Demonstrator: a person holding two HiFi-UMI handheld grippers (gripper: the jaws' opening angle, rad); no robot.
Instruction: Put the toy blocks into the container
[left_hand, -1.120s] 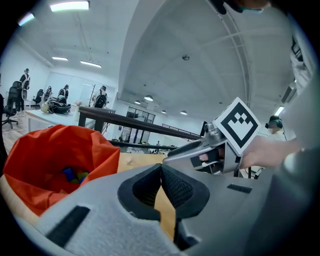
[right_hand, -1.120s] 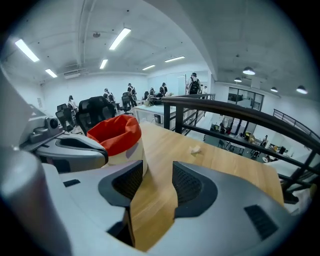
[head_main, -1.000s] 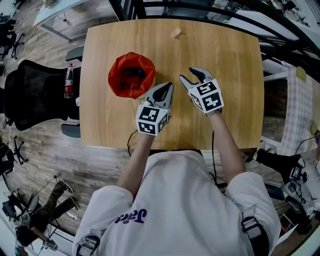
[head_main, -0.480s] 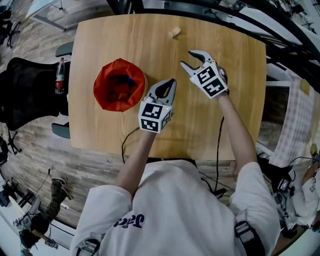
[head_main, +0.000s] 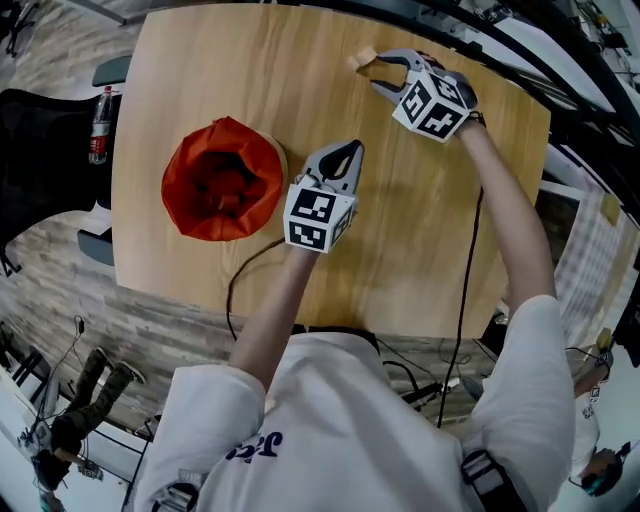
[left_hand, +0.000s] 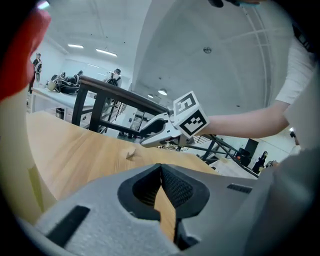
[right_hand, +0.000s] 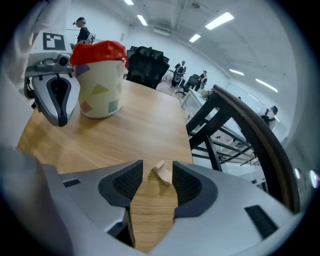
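Jaws are standing apart on the right gripper (head_main: 374, 70), and they are straddling the small wooden toy block (right_hand: 161, 172), which is lying on the desk (head_main: 250, 80) by its far edge. It is sitting closer to one pad, though I cannot tell whether they are touching. The left gripper (left_hand: 160, 167) is hanging over the middle of the desk, jaws pressed together, gripping nothing. The red-rimmed container (head_main: 200, 215) is standing upright toward the left edge, near the left gripper and well apart from the block.
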